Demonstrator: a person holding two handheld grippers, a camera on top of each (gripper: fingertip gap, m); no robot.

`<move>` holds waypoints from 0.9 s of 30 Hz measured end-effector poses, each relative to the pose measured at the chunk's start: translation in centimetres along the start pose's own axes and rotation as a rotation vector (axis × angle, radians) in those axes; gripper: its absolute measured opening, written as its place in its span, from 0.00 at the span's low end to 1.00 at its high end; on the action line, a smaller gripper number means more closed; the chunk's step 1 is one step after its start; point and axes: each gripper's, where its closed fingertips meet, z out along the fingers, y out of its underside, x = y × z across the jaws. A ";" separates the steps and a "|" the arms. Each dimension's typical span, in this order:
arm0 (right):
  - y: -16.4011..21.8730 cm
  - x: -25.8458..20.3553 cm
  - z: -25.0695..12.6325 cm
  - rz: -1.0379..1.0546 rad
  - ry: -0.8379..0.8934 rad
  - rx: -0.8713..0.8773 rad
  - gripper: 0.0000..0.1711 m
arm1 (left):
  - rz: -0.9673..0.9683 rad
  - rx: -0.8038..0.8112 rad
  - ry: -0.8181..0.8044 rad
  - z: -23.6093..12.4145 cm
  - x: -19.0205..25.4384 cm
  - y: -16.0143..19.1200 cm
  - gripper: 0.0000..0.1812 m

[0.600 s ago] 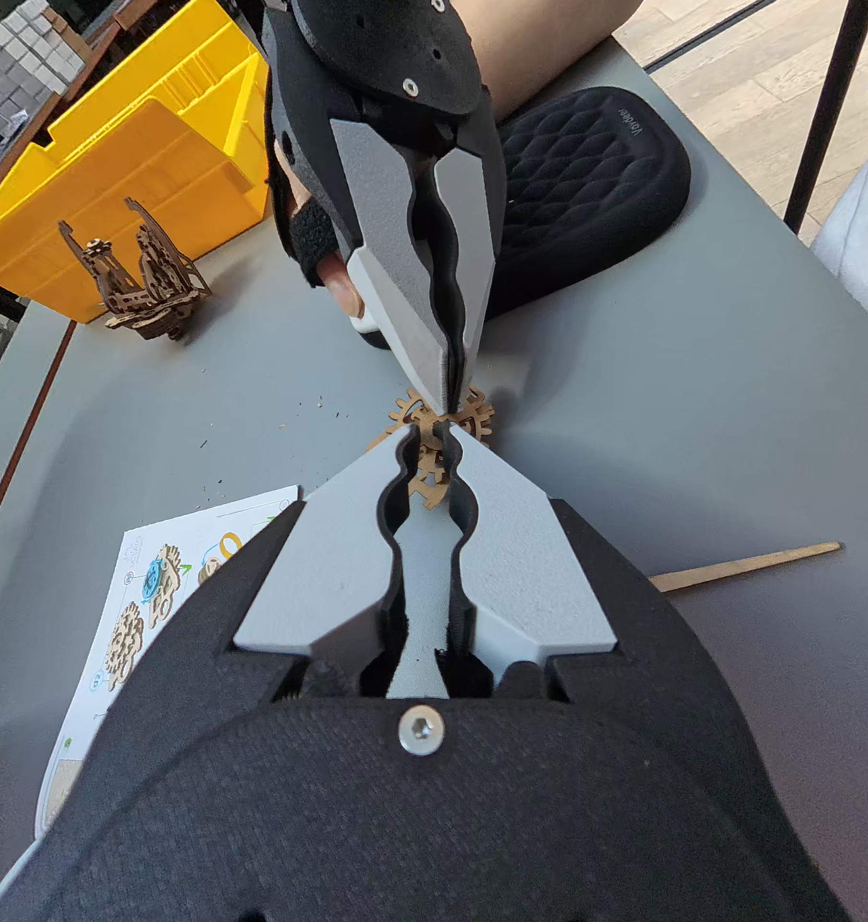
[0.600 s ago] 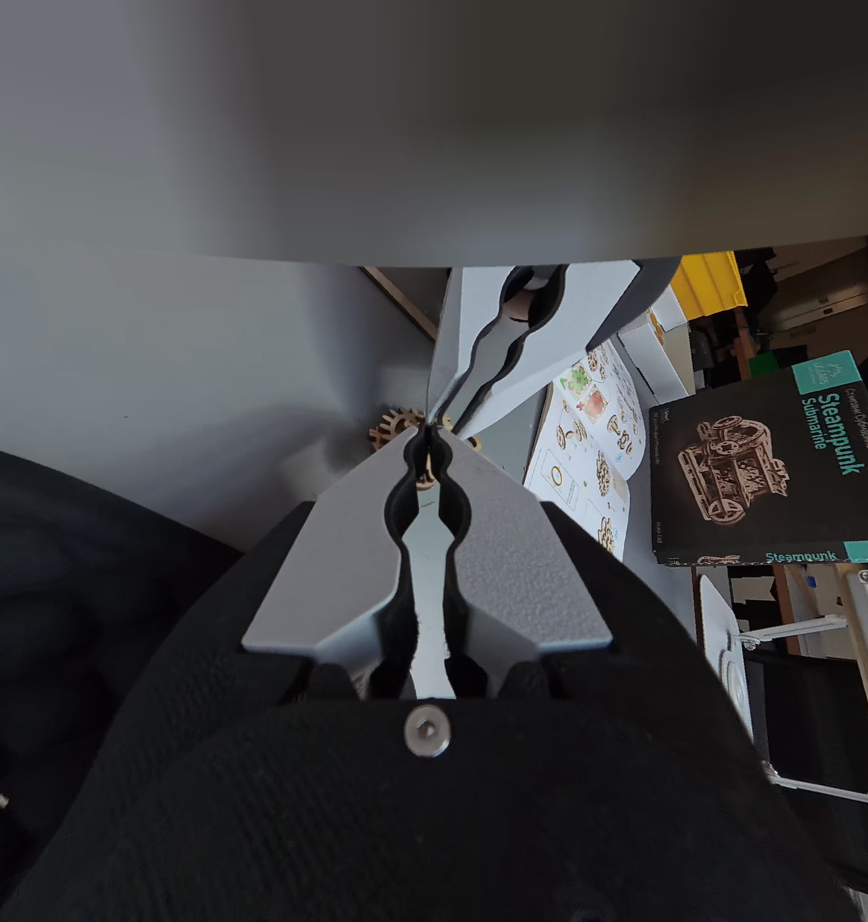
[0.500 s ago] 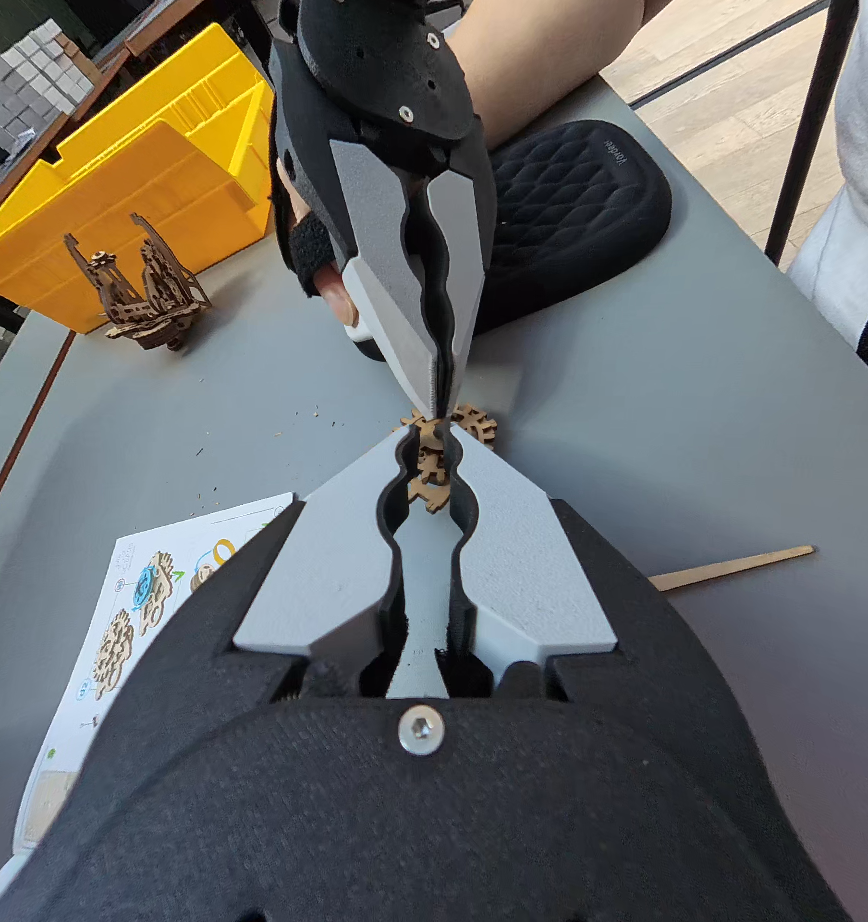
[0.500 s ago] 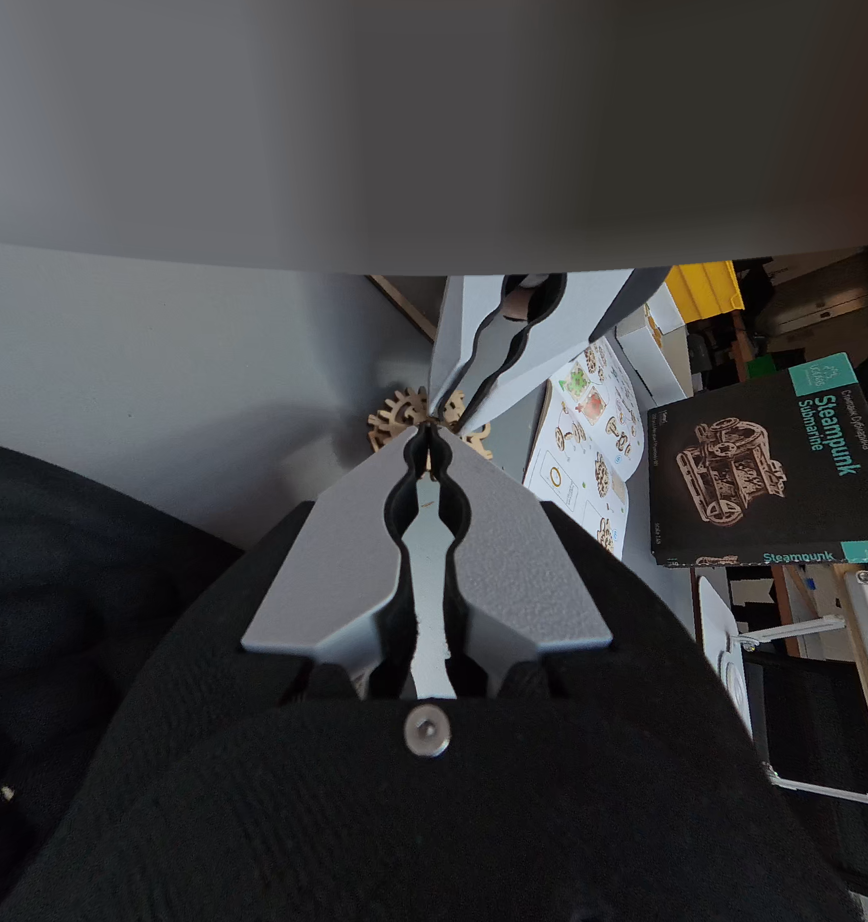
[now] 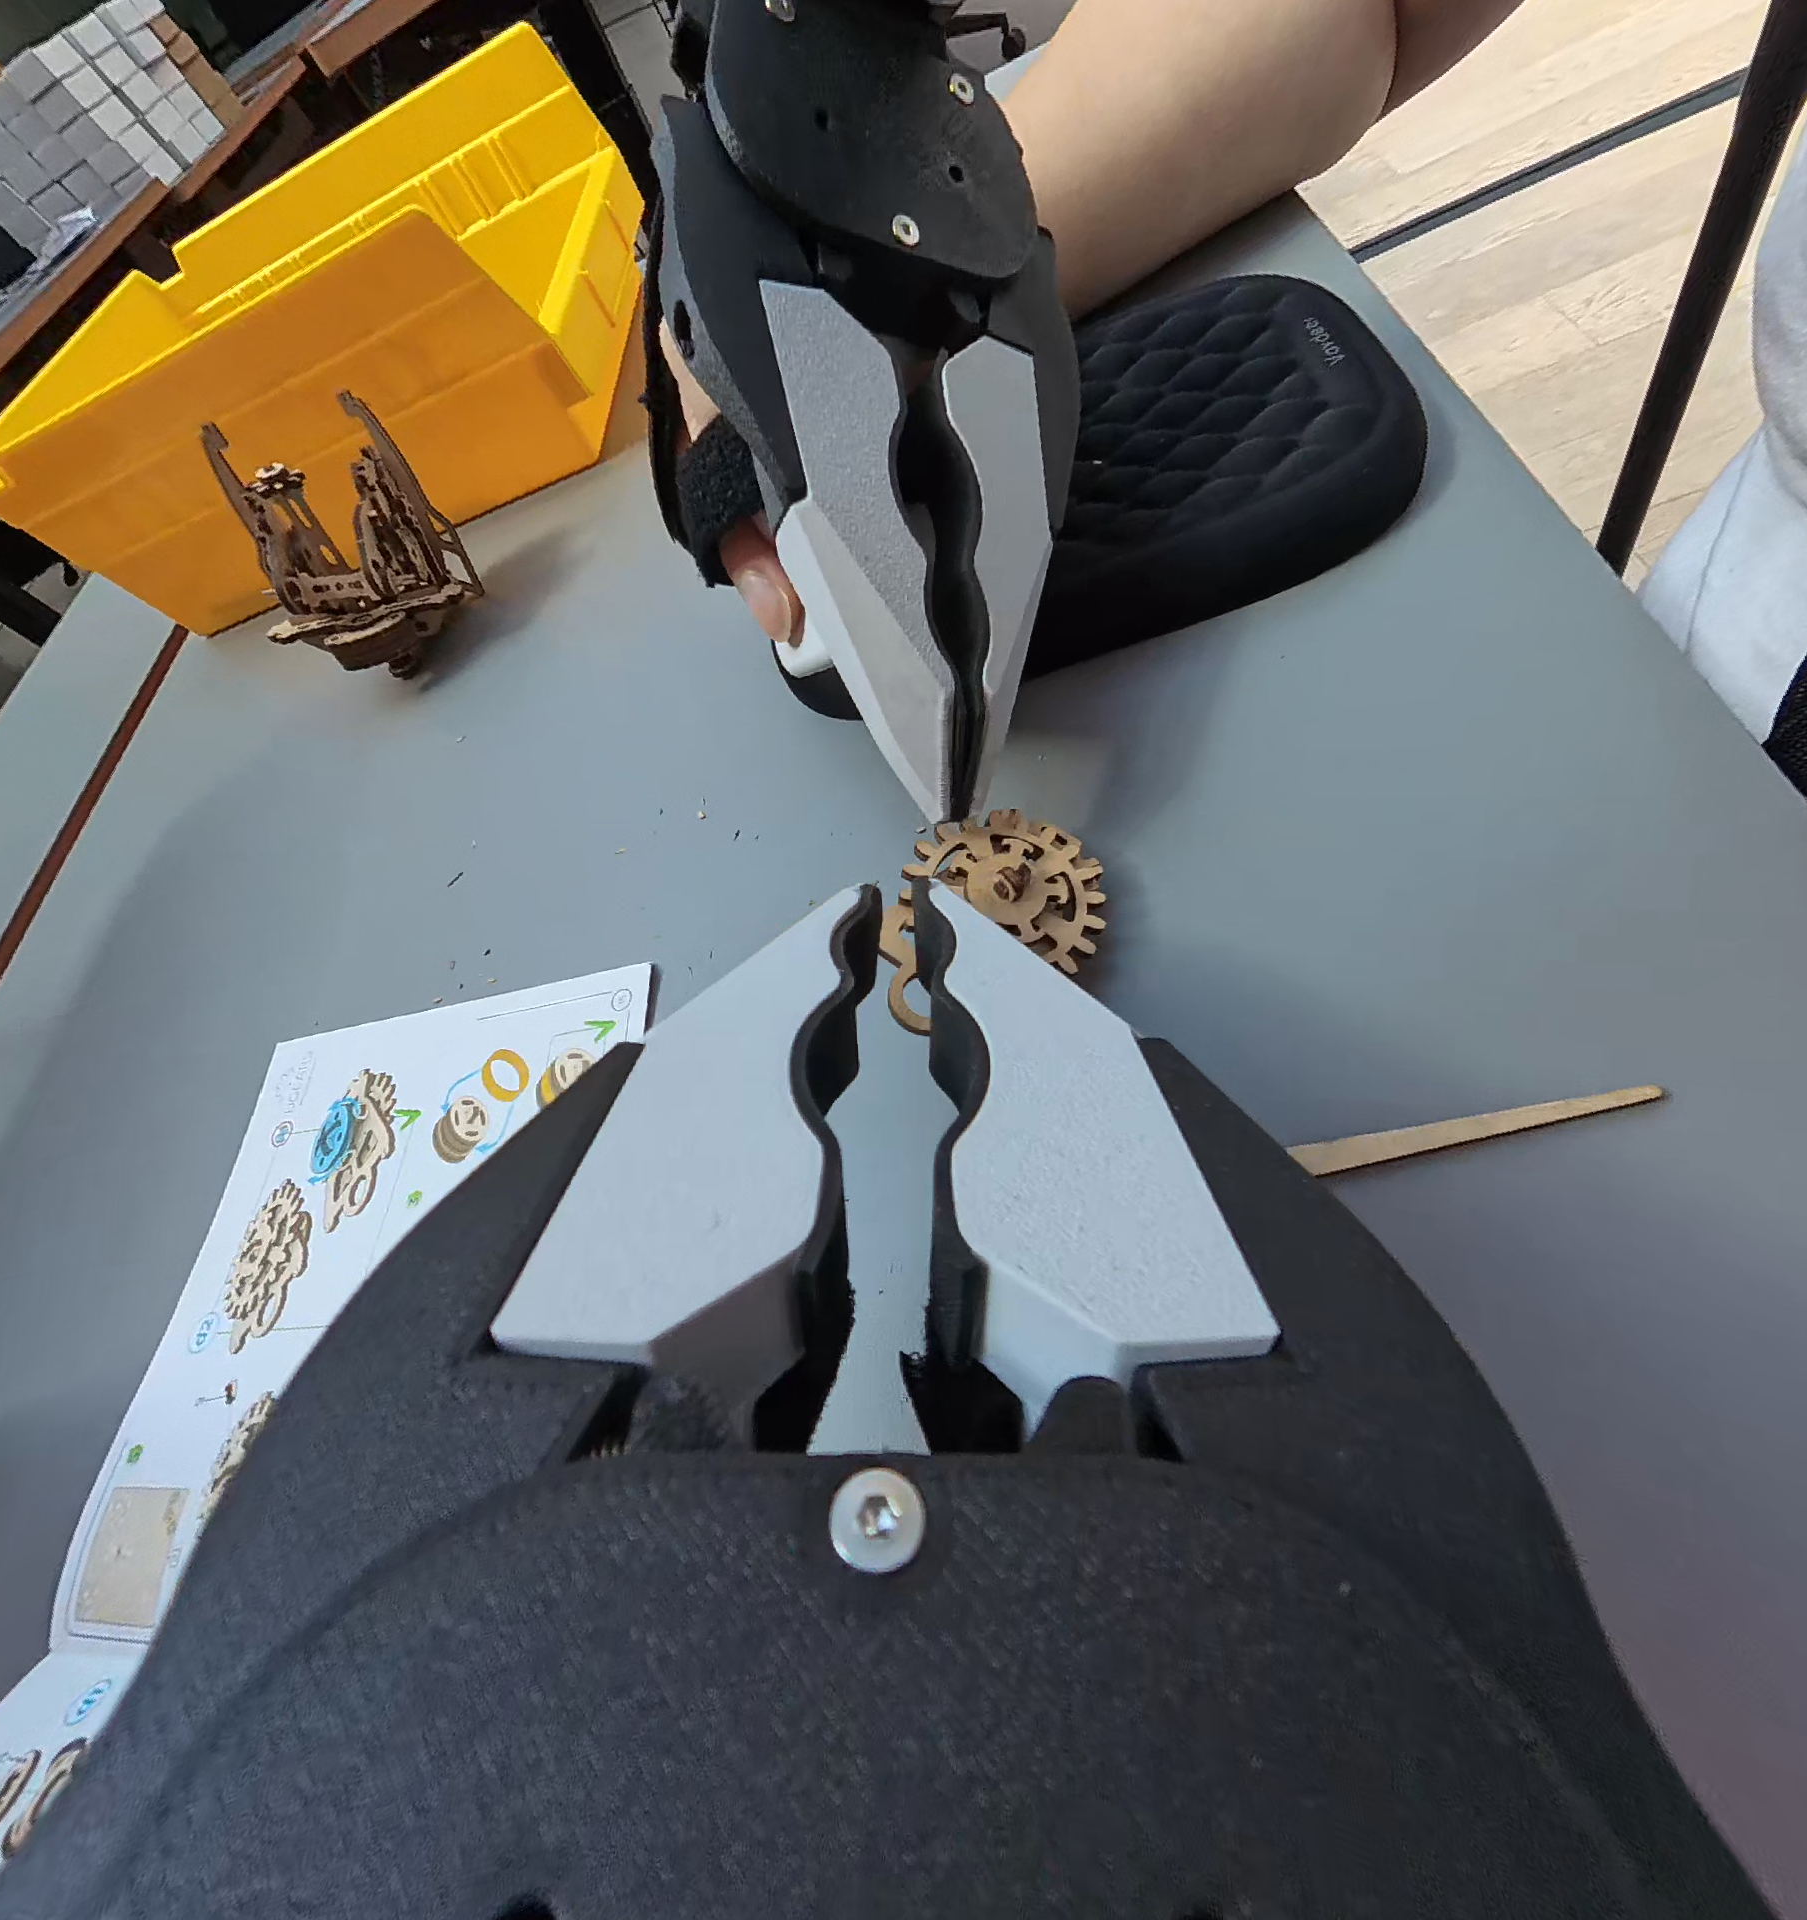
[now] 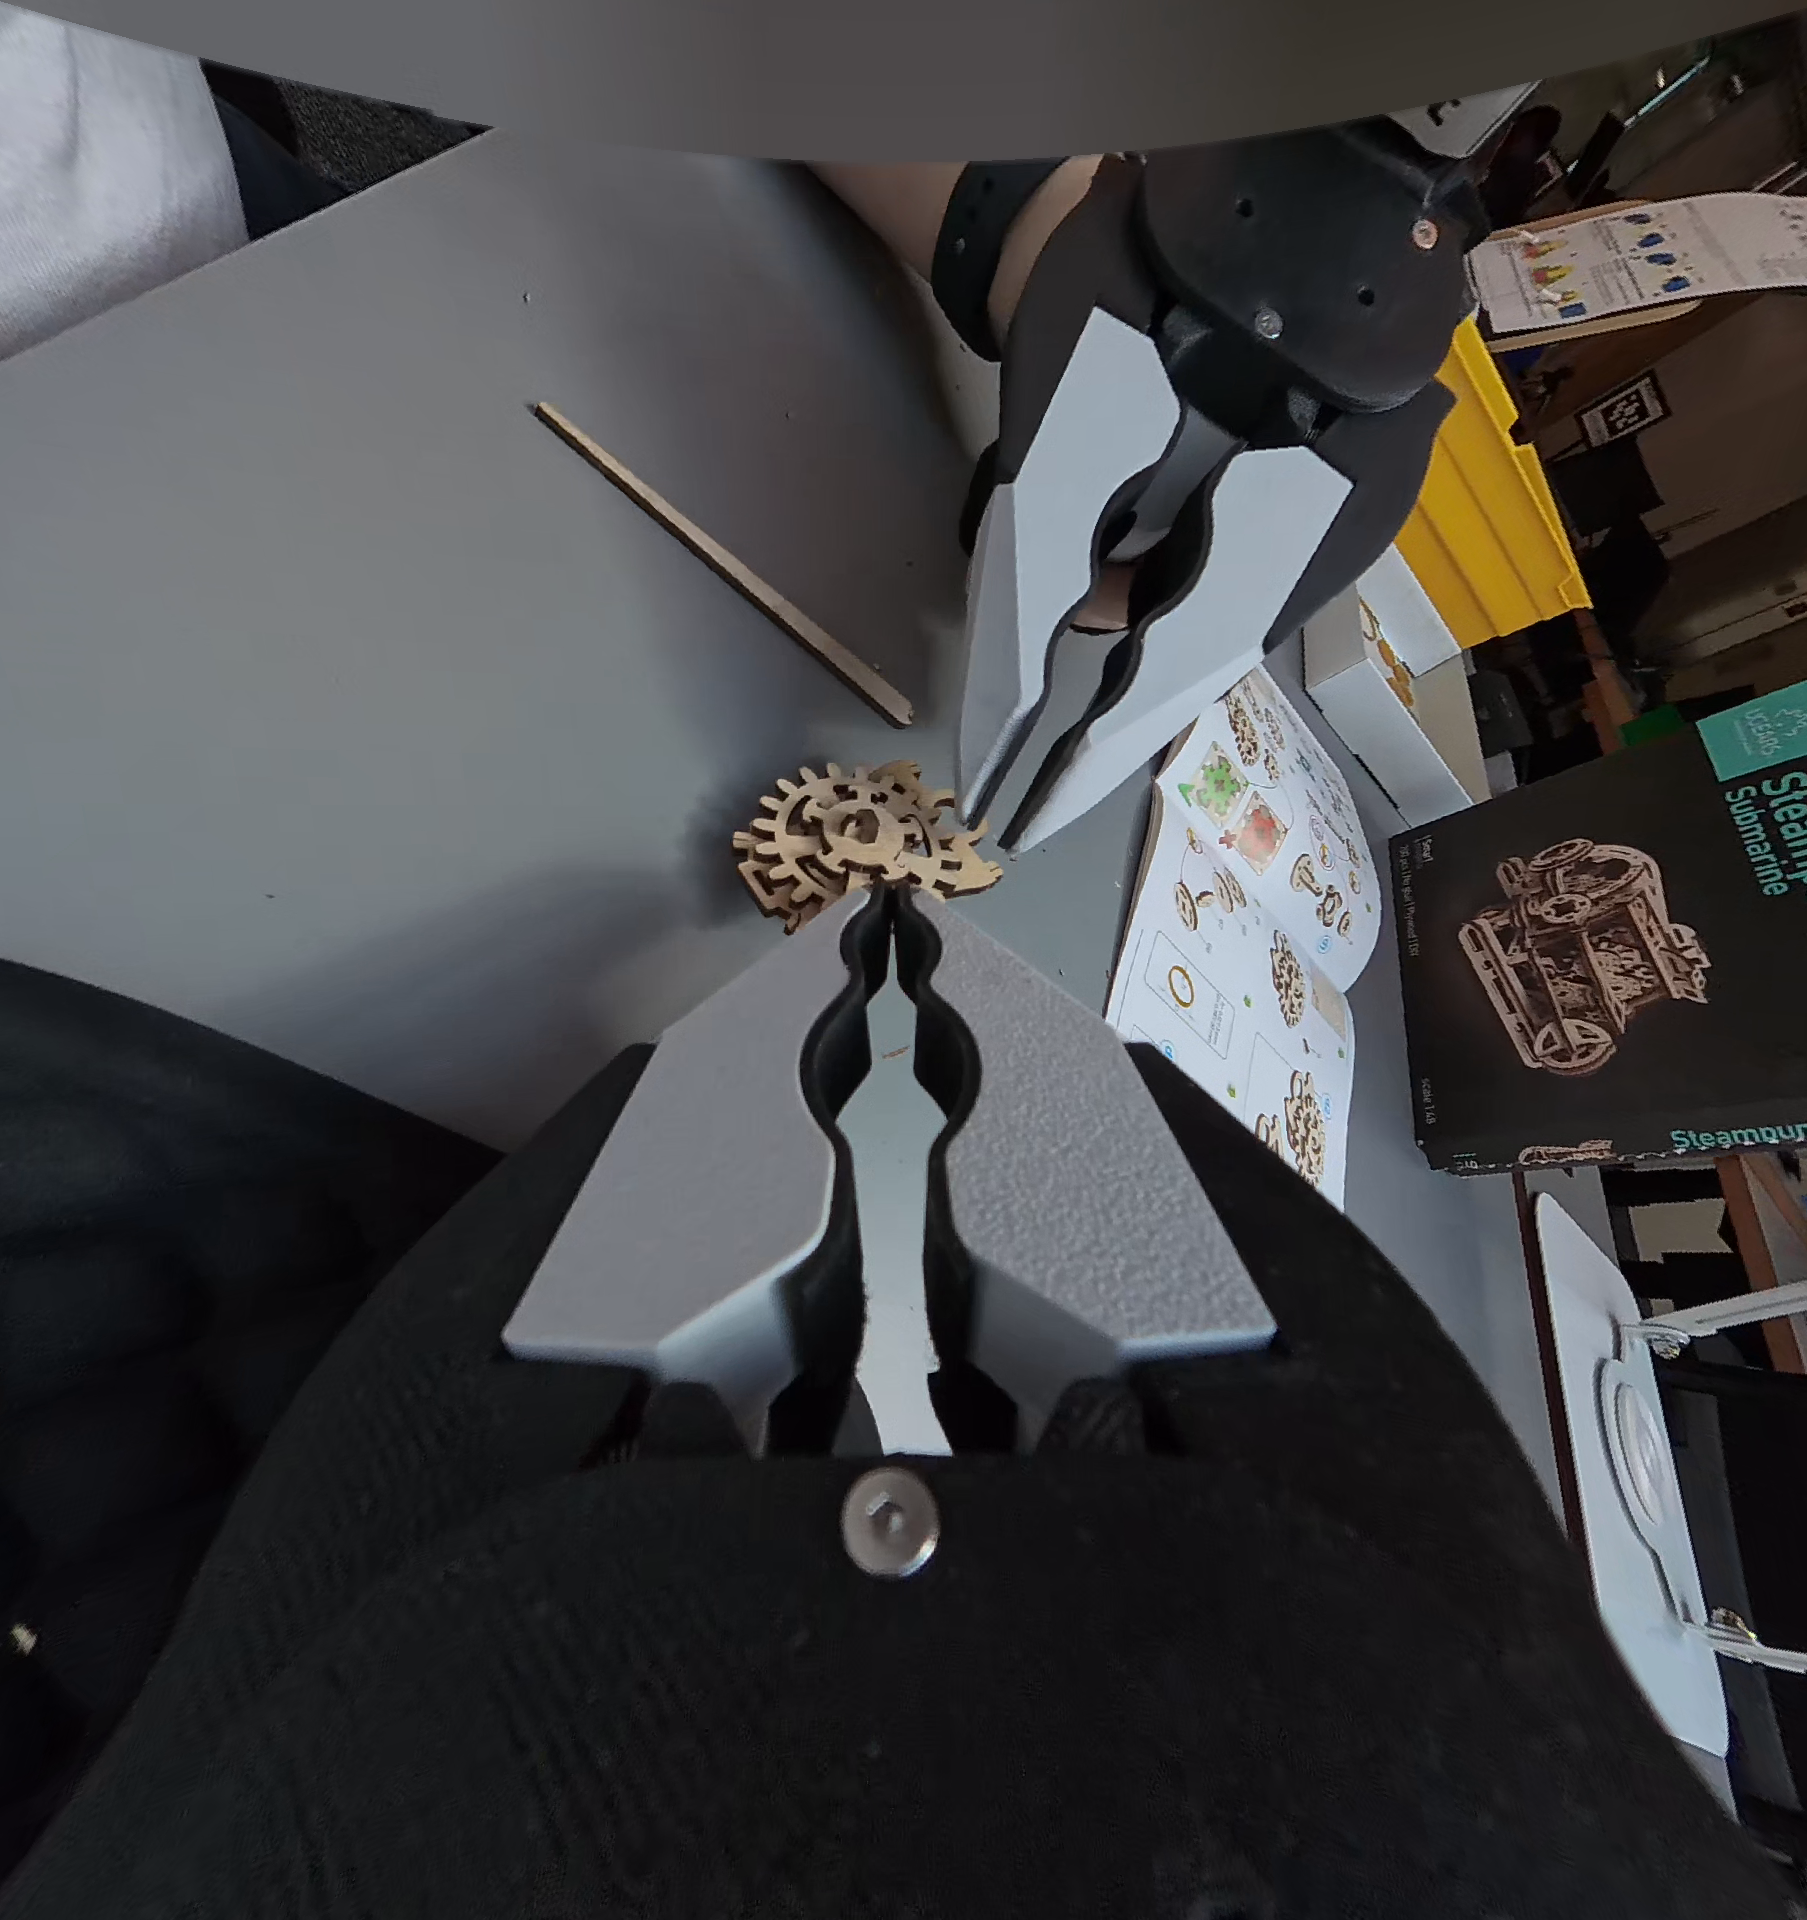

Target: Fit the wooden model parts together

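grey table (image 5: 1398, 883): left tongs (image 5: 897, 906) now slightly parted, released gear assembly (image 6: 857, 847); right tongs (image 6: 886, 906) still pinch it.

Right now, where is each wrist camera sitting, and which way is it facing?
Left wrist view: sits behind the left tongs, facing across the grey table toward the yellow bin; its own black housing shows, with the right tongs and a forearm opposite.
Right wrist view: sits behind the right tongs, facing the opposite way toward the instruction sheet and black box; the left tongs show opposite.
Shared: the gear assembly, the wooden stick, both tongs.
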 end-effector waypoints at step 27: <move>-3.0 2.7 0.0 0.285 0.054 0.135 0.03 | -0.041 0.192 -0.060 -0.9 -0.8 -3.4 0.07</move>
